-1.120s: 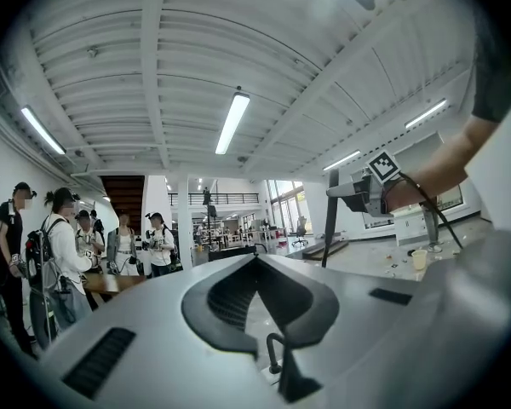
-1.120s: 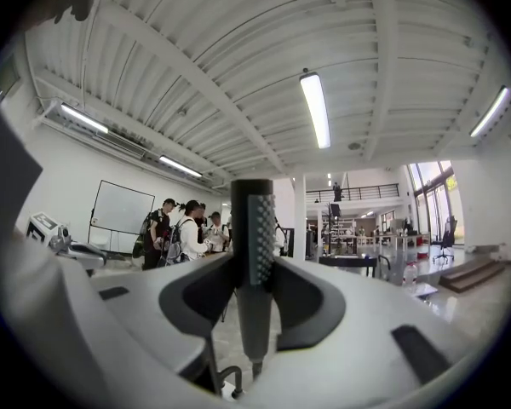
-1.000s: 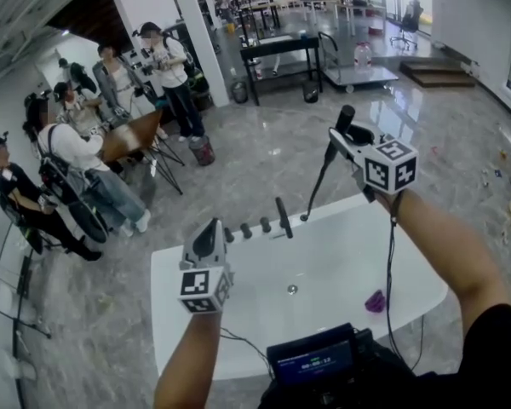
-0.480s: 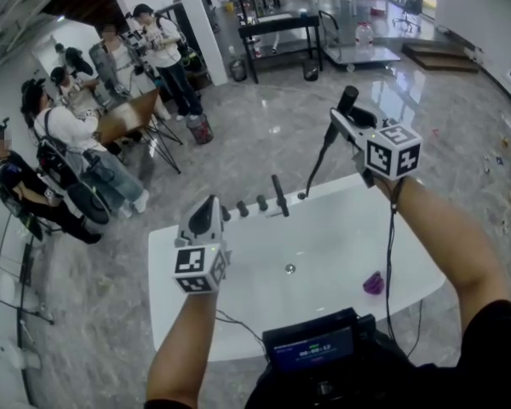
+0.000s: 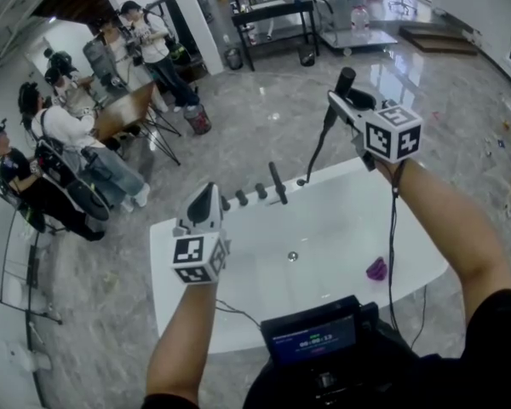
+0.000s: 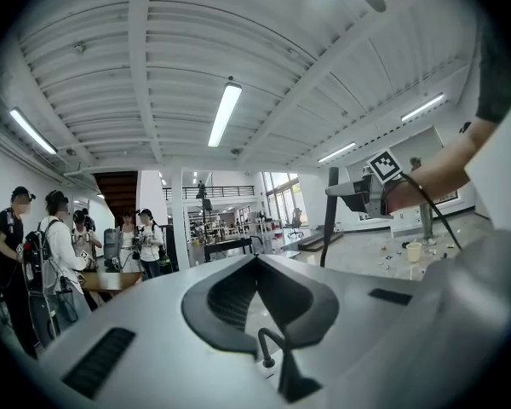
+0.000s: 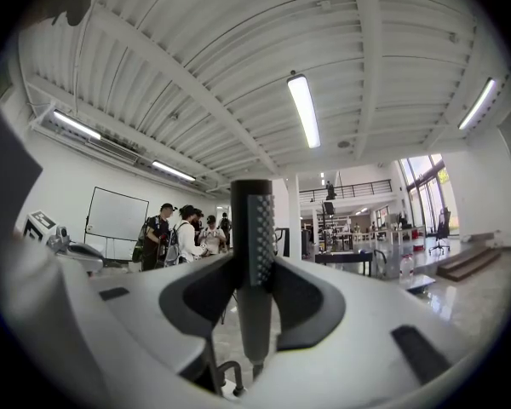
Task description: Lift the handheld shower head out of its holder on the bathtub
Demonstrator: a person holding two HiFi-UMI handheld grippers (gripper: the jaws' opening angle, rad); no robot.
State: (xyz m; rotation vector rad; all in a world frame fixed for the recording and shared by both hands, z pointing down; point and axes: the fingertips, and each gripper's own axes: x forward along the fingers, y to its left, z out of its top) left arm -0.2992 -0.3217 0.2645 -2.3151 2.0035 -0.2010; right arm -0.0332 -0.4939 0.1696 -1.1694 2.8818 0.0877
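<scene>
My right gripper (image 7: 253,281) has its jaws clamped on the dark grey, stick-shaped handheld shower head (image 7: 252,228), which stands upright between them, a strip of nozzle bumps along its right side; far left, a group of people (image 7: 183,233) stands near a white wall board (image 7: 117,216); a long ceiling tube light (image 7: 304,109) glows overhead.

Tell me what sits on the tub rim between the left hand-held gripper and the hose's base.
Head view: three dark knobs and a dark spout line the bathtub rim there.
</scene>
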